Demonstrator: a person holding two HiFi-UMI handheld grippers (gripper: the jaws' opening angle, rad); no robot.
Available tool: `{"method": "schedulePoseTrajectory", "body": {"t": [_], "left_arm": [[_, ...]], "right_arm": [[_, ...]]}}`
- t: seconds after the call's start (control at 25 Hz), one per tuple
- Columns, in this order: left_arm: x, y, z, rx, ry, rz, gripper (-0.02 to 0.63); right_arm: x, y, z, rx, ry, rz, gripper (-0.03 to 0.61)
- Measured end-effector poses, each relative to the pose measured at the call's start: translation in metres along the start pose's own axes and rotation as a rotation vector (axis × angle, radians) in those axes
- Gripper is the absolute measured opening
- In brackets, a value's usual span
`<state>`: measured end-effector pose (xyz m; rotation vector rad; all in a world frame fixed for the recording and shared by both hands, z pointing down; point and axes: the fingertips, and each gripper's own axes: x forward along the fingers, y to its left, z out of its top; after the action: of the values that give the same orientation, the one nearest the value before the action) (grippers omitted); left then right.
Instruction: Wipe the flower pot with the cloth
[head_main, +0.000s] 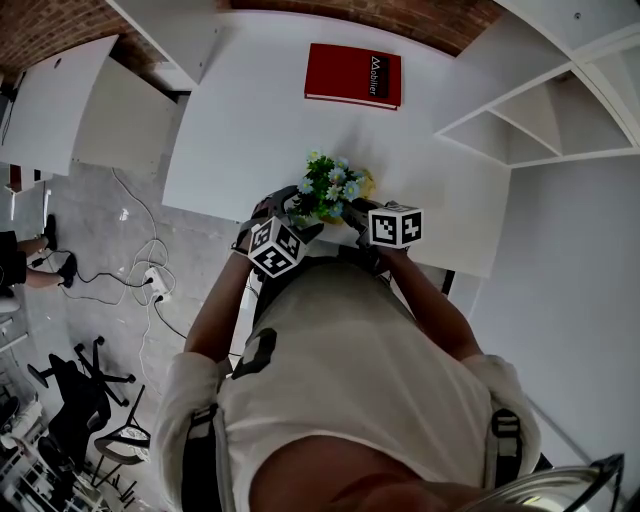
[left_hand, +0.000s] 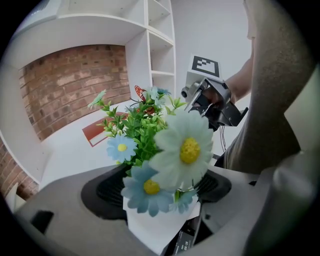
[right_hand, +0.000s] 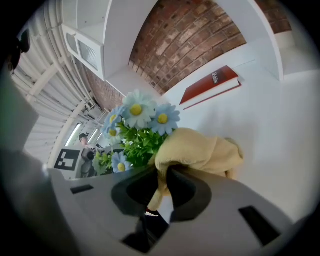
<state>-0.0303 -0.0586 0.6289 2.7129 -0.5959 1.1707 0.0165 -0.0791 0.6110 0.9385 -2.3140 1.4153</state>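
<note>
White table (head_main: 250, 110), head view: flower pot (head_main: 330, 192) near its front edge. Left gripper view: left gripper (left_hand: 160, 202) jaws clamp the pot, likely steadying it. Right gripper view: right gripper (right_hand: 162, 187) jaws pinch the cloth (right_hand: 200, 150), bunched just ahead for wiping.

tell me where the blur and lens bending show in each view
Head view: shelves and table edges bow, flowers small but crisp. Left gripper view: the big white daisy sits soft near the lens, the flower pot below it is nearly featureless white, brick wall curves. Right gripper view: cloth sharp, dark corners ring the picture.
</note>
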Motion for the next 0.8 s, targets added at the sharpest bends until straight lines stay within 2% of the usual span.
{"method": "schedulePoseTrajectory", "body": {"t": [0.2,0.32,0.52,0.64,0.8], "left_arm": [[-0.001,-0.001,-0.001,-0.003,-0.001,-0.003,0.385],[0.000,-0.001,-0.001,-0.004,-0.001,0.002,0.385],[0.001,0.001,-0.001,-0.015,-0.006,0.006,0.385],[0.001,0.000,-0.001,0.002,-0.001,0.011,0.385],[-0.001,-0.001,-0.003,0.008,0.002,0.020,0.385]], "right_arm": [[0.003,-0.006,-0.005,0.025,-0.025,0.013,0.060],[0.007,-0.019,-0.018,0.014,0.019,-0.035,0.060],[0.024,-0.039,-0.038,0.052,0.066,-0.092,0.060],[0.025,-0.043,-0.039,0.085,0.056,-0.097,0.058],[0.025,-0.041,-0.040,0.074,0.057,-0.108,0.058]]}}
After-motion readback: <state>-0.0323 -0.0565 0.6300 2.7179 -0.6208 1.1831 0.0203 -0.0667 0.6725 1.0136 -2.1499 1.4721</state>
